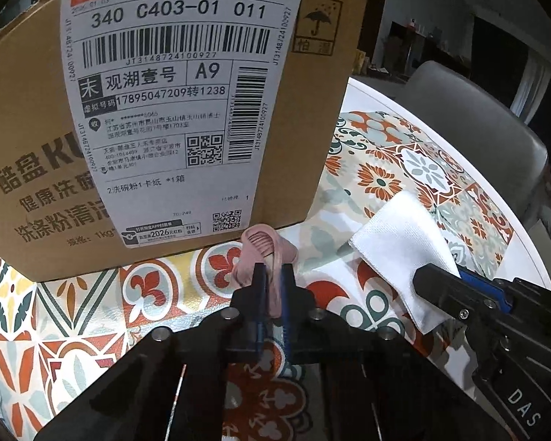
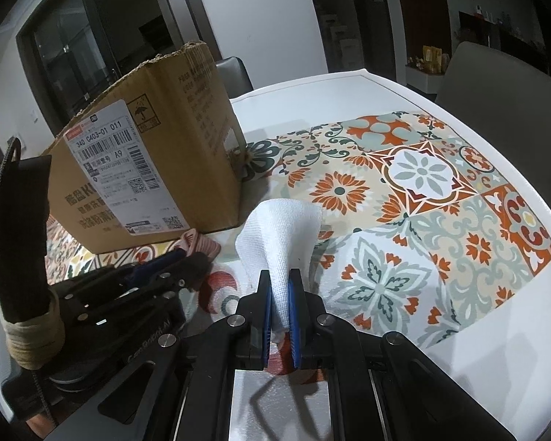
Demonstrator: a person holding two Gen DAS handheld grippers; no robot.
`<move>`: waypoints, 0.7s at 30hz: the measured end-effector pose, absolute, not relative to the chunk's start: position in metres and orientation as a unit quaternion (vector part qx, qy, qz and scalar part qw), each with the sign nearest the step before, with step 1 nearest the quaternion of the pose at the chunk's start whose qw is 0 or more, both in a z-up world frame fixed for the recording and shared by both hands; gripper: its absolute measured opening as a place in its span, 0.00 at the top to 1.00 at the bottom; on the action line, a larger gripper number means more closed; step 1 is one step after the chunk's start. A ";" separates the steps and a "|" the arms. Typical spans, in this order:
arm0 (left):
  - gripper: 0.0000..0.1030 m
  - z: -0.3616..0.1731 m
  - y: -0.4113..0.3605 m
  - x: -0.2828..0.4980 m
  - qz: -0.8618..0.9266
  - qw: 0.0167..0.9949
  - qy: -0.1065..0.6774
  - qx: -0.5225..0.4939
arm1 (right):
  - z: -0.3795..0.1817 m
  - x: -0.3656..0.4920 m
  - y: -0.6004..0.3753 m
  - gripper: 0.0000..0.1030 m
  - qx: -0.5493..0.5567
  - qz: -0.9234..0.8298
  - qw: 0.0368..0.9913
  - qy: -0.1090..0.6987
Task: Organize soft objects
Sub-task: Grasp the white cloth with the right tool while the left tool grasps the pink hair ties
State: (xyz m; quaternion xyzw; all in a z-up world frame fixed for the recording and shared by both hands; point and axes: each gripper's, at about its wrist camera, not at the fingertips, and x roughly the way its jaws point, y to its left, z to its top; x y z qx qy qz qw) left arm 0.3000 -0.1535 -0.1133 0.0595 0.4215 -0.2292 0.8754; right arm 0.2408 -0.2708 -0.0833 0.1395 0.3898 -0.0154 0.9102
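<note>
My left gripper (image 1: 272, 270) is shut on a small pink cloth (image 1: 264, 248), held just in front of the foot of a cardboard box (image 1: 25, 139). My right gripper (image 2: 280, 275) is shut on a white cloth (image 2: 283, 231) that fans out above its blue pads. In the left wrist view the white cloth (image 1: 396, 246) and the right gripper (image 1: 437, 281) sit to the right. In the right wrist view the left gripper (image 2: 187, 255), the pink cloth (image 2: 198, 242) and the box (image 2: 187, 136) are to the left.
A patterned tile-print mat (image 2: 422, 191) covers a white table (image 2: 525, 316). Grey chairs (image 1: 470, 125) stand at the table's far side. The box's top edge is torn and its inside is hidden.
</note>
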 end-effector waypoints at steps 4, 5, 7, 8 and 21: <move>0.94 -0.109 -0.147 0.294 -0.231 0.876 0.420 0.055 | -0.079 0.238 -0.267 0.91 0.136 -0.011 0.912 0.388; 0.94 -0.107 -0.146 0.292 -0.231 0.877 0.418 0.054 | -0.078 0.237 -0.266 0.91 0.136 -0.011 0.912 0.387; 0.94 -0.102 -0.139 0.287 -0.232 0.879 0.414 0.051 | -0.077 0.235 -0.265 0.91 0.136 -0.008 0.912 0.387; 0.94 -0.100 -0.136 0.285 -0.231 0.880 0.413 0.050 | -0.075 0.233 -0.264 0.91 0.137 -0.007 0.912 0.387; 0.94 -0.057 -0.108 0.249 -0.227 0.898 0.377 0.025 | -0.049 0.211 -0.250 0.91 0.127 0.003 0.922 0.366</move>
